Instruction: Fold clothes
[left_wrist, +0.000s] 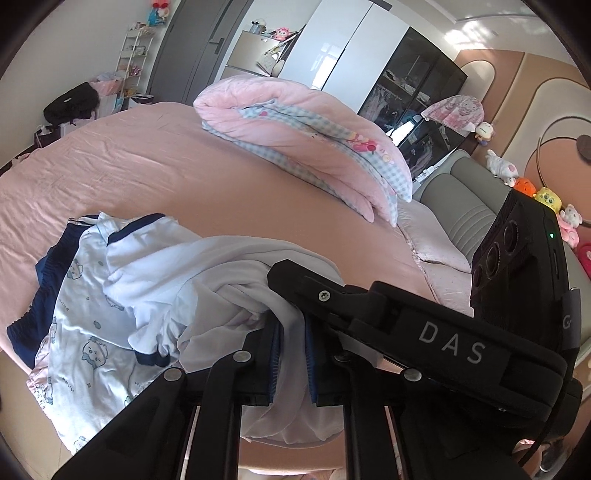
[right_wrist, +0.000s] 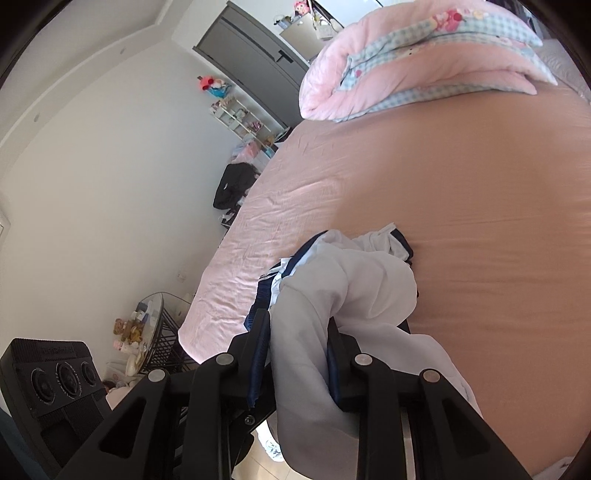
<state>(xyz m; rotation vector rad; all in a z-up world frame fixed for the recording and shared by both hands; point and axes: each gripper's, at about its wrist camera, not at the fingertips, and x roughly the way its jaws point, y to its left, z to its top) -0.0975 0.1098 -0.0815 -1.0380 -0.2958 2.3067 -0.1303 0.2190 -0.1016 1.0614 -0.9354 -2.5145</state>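
Clothes pile (left_wrist: 122, 295) on bed (left_wrist: 147, 166), near edge, left of left gripper (left_wrist: 290, 354); garment (left_wrist: 236, 280) runs from pile into both grippers. Folded quilt (left_wrist: 303, 136) behind, far side. Right gripper (right_wrist: 297, 354) just beside left one

Left gripper (left_wrist: 291, 332) and right gripper (right_wrist: 297, 354) — jaws clamped, angled downward.
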